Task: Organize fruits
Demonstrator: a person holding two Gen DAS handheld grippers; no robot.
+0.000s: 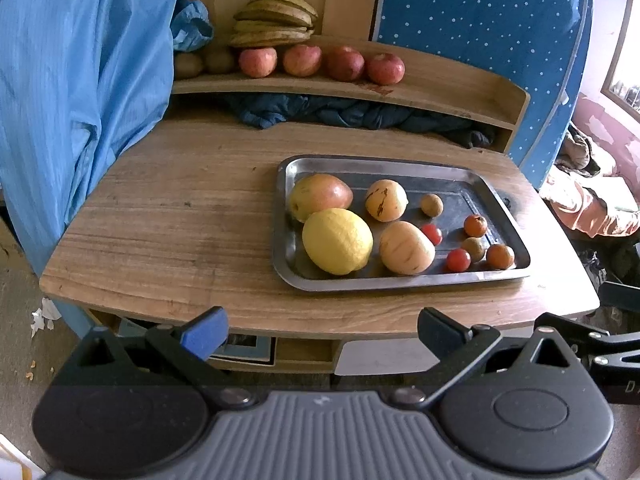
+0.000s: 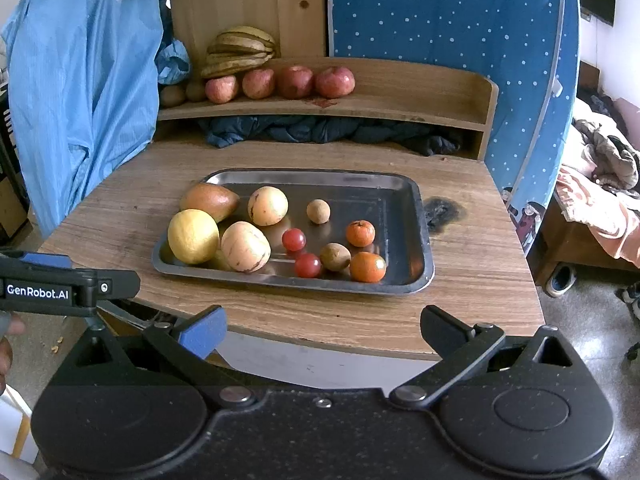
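- Two grippers, both held back off the table's near edge: left gripper (image 1: 322, 334) and right gripper (image 2: 322, 332) each have jaws spread wide with nothing between them; the left unit also shows at the left edge of the right wrist view
- Metal tray (image 2: 416, 216) sits on the table (image 1: 160, 208), nearer its right edge, long side roughly along the near edge
- Big fruit is bunched at the tray's left end: mango (image 2: 210, 200) in the far left corner, lemon (image 2: 193, 236) at the near left, touching it, two pale streaked fruits (image 2: 267, 205) (image 2: 245, 246) just right of those
- Small fruit is spread toward the tray's right end: two cherry tomatoes (image 2: 293, 239) (image 2: 307, 265), two small oranges (image 2: 360, 233) (image 2: 367, 267), two brown round ones (image 2: 318, 211) (image 2: 335, 257), possibly longans, too small to tell
- Raised shelf (image 1: 460, 92) along the table's far edge carries four apples (image 1: 322, 62) in a row, bananas (image 1: 274, 20) behind them, brownish fruit at its left end, half hidden
- Shelf row reads as grouped by kind; tray is loosely split by size, kinds mixed
- Fits either a sort still to do, or one done to this layout; can't settle which
- Wide jaws suit the lemon or mango; tomatoes would roll on the smooth tray
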